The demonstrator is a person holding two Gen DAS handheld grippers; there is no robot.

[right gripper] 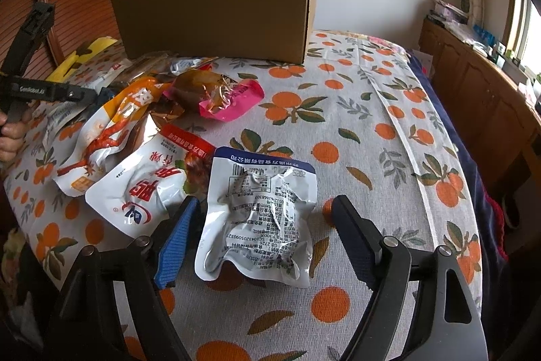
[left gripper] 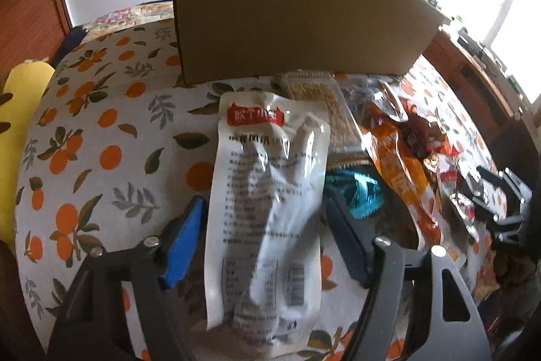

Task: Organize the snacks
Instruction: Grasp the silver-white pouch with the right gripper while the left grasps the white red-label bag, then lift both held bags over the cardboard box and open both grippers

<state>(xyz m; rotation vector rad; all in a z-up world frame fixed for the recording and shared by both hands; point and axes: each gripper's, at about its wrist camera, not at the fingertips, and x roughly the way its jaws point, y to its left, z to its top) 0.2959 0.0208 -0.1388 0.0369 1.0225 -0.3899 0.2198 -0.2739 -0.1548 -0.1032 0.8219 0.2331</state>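
My left gripper point(left gripper: 262, 232) straddles long white vacuum-sealed snack pouch with red label point(left gripper: 270, 208); blue pads point(left gripper: 184, 242) sit at pouch edges, firm pinch I cannot confirm. My right gripper point(right gripper: 265, 235) spread wide around crinkled white pouch with blue top band point(right gripper: 260, 219), pads clear of it. Both pouches lie on orange-print tablecloth point(right gripper: 355, 124). Heap of mixed wrappers point(right gripper: 135, 124) between grippers. Plain brown cardboard box point(right gripper: 216, 16) stands behind heap, upright on cloth.
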